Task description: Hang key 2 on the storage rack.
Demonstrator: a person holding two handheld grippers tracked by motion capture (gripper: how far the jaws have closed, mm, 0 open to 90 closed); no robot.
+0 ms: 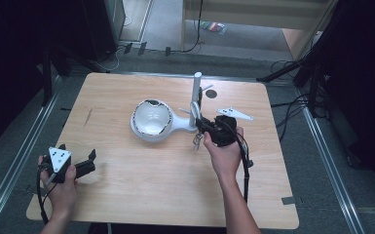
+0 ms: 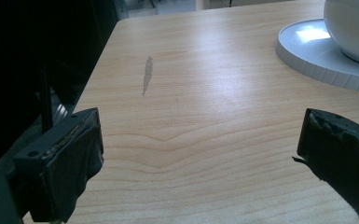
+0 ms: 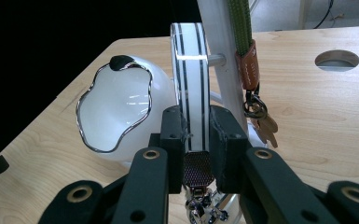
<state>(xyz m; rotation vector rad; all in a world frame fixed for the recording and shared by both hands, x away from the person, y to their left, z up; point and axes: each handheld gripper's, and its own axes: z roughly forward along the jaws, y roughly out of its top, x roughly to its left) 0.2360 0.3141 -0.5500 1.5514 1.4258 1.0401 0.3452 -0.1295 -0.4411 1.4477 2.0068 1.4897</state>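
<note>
A white stand has a glossy bowl (image 1: pixel 151 119) (image 3: pixel 116 107) with a wavy dark rim and an upright post (image 1: pixel 196 97) (image 3: pixel 221 60) with pegs. My right gripper (image 1: pixel 200 126) (image 3: pixel 196 135) is shut on a white band with two black stripes (image 3: pixel 189 79), which stands upright against a peg on the post. A green strap with a brown tab (image 3: pixel 247 60) and keys (image 3: pixel 263 123) hangs beside it. My left gripper (image 1: pixel 78 152) (image 2: pixel 200 149) rests open and holding nothing near the table's front left corner, pointing toward the stand's round base (image 2: pixel 317 56).
The wooden table (image 1: pixel 141 190) has a round hole (image 1: pixel 211 93) (image 3: pixel 337 59) behind the post and a grey streak (image 1: pixel 88 117) (image 2: pixel 147 74) at its left. Dark floor with cables and metal rails surrounds the table edges.
</note>
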